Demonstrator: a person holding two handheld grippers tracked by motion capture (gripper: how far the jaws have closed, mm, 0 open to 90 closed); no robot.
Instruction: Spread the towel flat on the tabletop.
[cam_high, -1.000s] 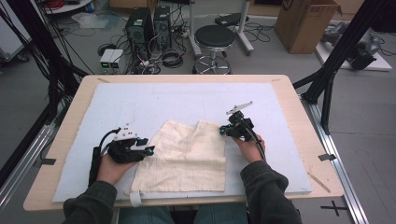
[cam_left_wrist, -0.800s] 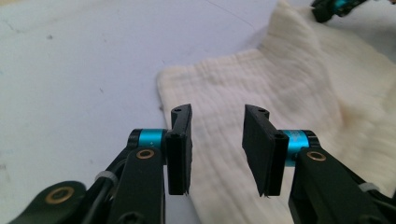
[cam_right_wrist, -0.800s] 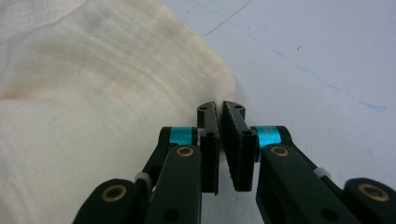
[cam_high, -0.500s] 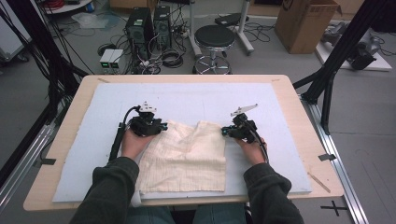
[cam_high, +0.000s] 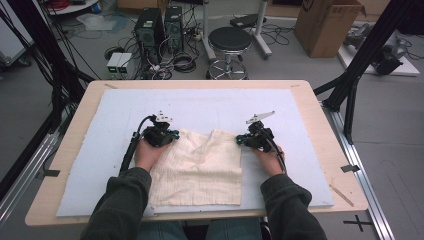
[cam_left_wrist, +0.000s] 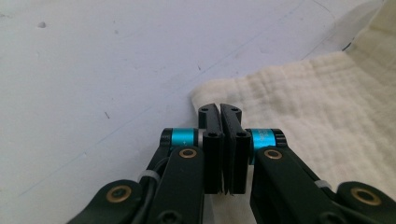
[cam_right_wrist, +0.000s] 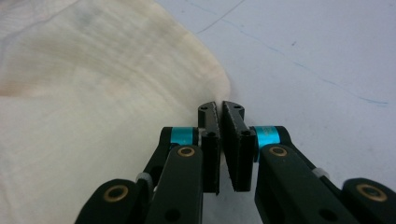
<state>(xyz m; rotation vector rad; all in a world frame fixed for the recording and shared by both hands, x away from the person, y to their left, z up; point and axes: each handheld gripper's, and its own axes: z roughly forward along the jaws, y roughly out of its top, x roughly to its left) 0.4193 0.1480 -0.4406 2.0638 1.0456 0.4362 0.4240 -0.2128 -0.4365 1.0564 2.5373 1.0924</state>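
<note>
Since a second ago, the left gripper (cam_high: 161, 134) has travelled from the near left edge of the cream, crinkled muslin cloth (cam_high: 200, 167) up to its far left corner, and the far edge now reads spread wider. That cloth lies on the pale blue foam mat (cam_high: 100, 165), near the person's side of the table, folded once by the look of it, with a notch dipping in the middle of its far edge.

In the left gripper view the jaws are pressed together on the cloth's corner (cam_left_wrist: 210, 93). The right gripper (cam_high: 255, 138) sits at the far right corner; its jaws are nearly together with cloth apparently nipped at the tips (cam_right_wrist: 219, 100).

Judging by this, both far corners are secured, and the next fold or pull remains.
</note>
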